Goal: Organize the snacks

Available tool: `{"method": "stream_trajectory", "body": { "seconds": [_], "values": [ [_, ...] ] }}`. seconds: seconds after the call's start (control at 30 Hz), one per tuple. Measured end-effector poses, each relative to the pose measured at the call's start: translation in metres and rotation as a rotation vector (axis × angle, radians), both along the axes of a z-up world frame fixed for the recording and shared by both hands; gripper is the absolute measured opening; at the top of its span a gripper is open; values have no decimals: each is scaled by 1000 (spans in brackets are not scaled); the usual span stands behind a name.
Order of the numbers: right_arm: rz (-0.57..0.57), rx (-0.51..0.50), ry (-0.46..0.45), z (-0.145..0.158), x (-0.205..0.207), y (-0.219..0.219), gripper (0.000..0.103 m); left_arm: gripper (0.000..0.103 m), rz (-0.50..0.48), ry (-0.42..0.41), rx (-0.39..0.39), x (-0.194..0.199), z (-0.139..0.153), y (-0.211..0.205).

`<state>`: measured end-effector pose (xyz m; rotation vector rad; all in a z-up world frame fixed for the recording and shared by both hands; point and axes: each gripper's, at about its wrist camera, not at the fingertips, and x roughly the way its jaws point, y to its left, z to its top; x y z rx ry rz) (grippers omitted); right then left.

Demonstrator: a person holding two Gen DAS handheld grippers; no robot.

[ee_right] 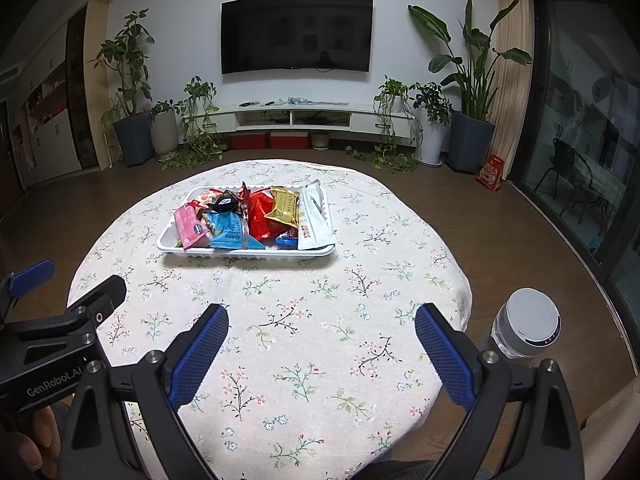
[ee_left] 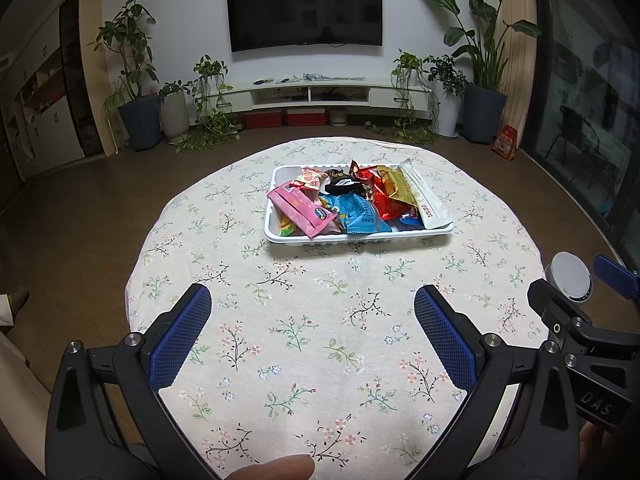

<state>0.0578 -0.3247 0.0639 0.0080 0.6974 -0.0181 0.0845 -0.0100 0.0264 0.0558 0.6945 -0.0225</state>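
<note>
On the tablecloth (ee_left: 320, 360), white tray (ee_left: 276, 172) holds snacks (ee_left: 352, 208)

1 tray (ee_left: 269, 216), approx 10 snack pkts (ee_left: 360, 216), 1 bottle (ee_right: 530, 328), 2 claws (ee_left: 312, 312).

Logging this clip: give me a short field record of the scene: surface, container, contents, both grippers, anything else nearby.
surface: round table with floral tablecloth
container: white tray, past the table's centre
contents: snack packets piled in the tray, among them a pink packet, blue packet, red packet, gold packet, long white packet
left gripper: open, empty, above the near cloth
right gripper: open, empty, above the near cloth
nearby: grey-lidded bottle at the right table edge
</note>
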Motion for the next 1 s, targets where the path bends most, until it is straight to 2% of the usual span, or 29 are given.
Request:
{"method": "stream_trajectory", "body": {
  "seconds": [1.0],
  "values": [
    [-1, -4, 7, -3, -3, -1, 97, 103, 7, 11, -10, 4, -6, 2]
  ]
}}
